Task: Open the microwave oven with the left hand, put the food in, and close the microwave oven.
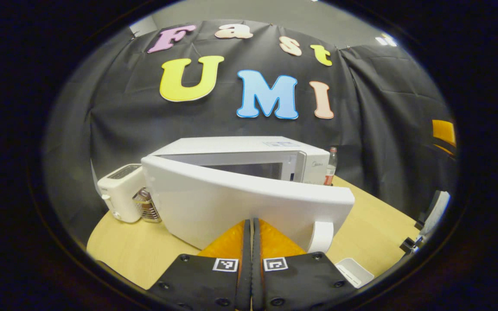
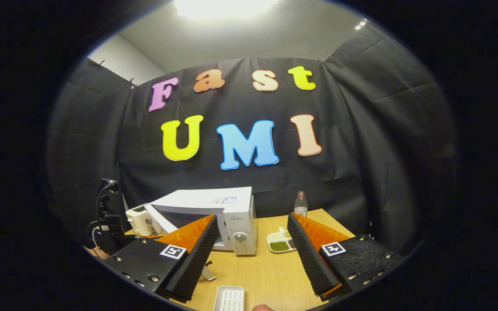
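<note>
The white microwave (image 1: 249, 149) stands on the wooden table with its door (image 1: 231, 203) swung partly open toward me. My left gripper (image 1: 252, 221) is shut, fingers pressed together with nothing between them, tips right at the door's outer face, left of the door handle (image 1: 320, 236). In the right gripper view the microwave (image 2: 236, 216) is farther off with its door (image 2: 161, 223) hanging out to the left. A white divided dish of food (image 2: 280, 242) lies to its right. My right gripper (image 2: 251, 216) is open wide above the table, holding nothing.
A white toaster (image 1: 119, 192) and a metal object (image 1: 147, 208) stand left of the microwave, and a bottle (image 2: 301, 204) is at the back right. A small white tray (image 2: 229, 298) lies near the front edge. A black device (image 2: 105, 220) stands at the far left.
</note>
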